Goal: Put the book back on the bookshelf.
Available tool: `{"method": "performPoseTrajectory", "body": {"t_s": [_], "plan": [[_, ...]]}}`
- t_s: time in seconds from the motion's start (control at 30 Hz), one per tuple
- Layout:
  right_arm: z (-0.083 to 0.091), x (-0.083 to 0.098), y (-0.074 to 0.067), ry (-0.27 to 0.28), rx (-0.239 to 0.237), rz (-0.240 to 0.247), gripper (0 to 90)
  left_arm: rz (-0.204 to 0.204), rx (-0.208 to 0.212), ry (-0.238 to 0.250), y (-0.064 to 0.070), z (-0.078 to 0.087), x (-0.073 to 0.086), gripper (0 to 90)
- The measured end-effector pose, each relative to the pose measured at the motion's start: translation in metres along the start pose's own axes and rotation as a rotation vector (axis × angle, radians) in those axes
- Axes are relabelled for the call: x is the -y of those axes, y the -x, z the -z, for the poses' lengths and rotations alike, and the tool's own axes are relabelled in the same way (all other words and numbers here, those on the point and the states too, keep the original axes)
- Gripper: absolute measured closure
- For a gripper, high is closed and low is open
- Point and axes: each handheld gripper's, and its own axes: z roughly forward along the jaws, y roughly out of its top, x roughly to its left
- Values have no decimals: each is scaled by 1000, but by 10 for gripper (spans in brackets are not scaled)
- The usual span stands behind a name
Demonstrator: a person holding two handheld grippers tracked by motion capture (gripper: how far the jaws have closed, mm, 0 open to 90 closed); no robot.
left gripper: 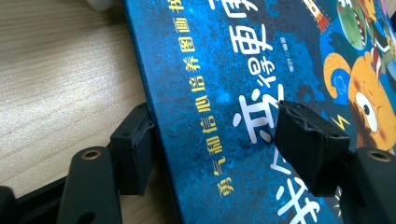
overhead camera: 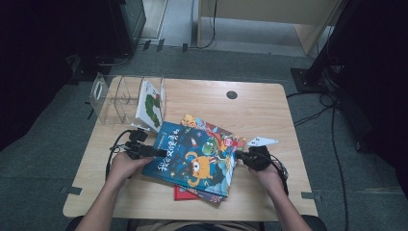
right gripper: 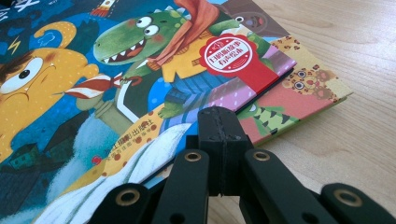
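Straddling blue book (left gripper: 224, 116) edge, left gripper (overhead camera: 144, 150) jaws apart | right gripper (overhead camera: 250, 158) jaws clenched, empty

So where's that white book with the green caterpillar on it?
In the high view the white book stands upright in the clear plastic rack at the table's far left, just behind the blue book on the pile.
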Motion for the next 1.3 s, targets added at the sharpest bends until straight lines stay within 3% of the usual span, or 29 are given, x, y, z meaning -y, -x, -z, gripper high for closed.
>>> {"method": "performPoseTrajectory", "body": {"t_s": [0.13, 0.2, 0.33, 0.43, 0.6, 0.67, 0.77, 1.03, 1.1, 1.2, 1.3], "plan": [[0, 0, 0, -2, -2, -7, 900, 33, -8, -11, 1, 2, -2, 374], [0, 0, 0, -1, -1, -10, 900, 26, -19, -18, 4, 4, -5, 375], [1, 1, 0, -3, 1, -11, 900, 26, -28, 40, 13, 16, -8, 408], [1, 1, 1, -4, 0, -15, 900, 15, -26, 55, 18, 24, -11, 439], [1, 1, 1, -4, -3, -22, 900, -2, -17, 45, 26, 35, -19, 470], [1, 1, 1, 0, -1, -25, 900, 7, 17, 24, 30, 42, -26, 477], [0, 1, 2, 2, -12, -43, 900, 1, 31, 4, 35, 51, -34, 493], [-4, -1, -2, 8, -26, -9, 900, 25, 89, -3, 44, 69, -48, 542], [-4, -1, -2, 6, -34, -12, 900, 31, 101, -6, 45, 70, -50, 572], [-6, -2, -3, 15, -39, -14, 900, 54, 166, -42, 47, 70, -57, 590], [-9, -3, -6, 20, -59, 8, 900, 44, 195, -76, 52, 67, -61, 616]]}}
